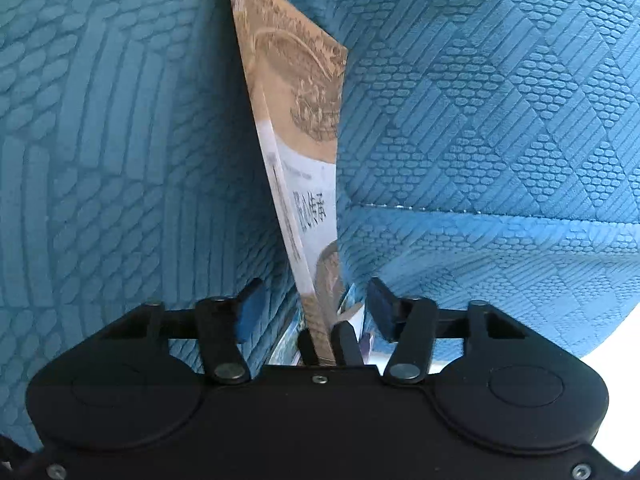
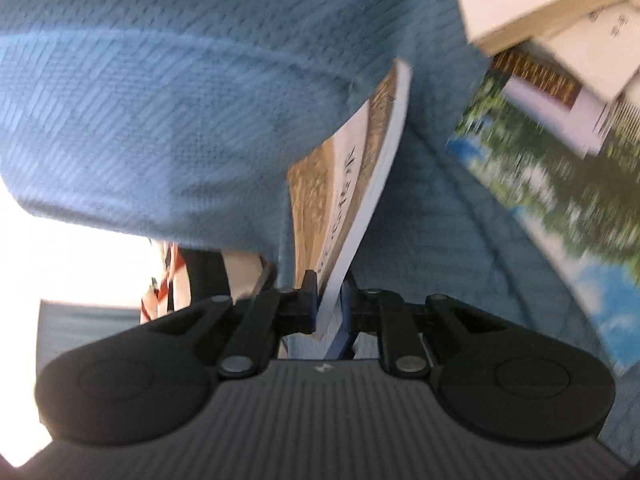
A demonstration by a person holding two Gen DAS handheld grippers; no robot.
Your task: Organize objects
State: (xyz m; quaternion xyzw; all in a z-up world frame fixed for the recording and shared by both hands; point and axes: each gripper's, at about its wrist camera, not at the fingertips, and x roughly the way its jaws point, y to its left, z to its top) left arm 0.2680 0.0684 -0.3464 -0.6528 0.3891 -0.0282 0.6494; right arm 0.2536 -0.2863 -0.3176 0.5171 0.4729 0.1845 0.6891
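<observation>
We note a thin tan-and-white book [image 1: 298,128] standing on edge at the centre of the left wrist frame, wedged between blue textured cushions; dark characters run along its white band. In the right wrist frame it tilts up from centre; further books [image 2: 560,20] lie stacked at upper right.
</observation>
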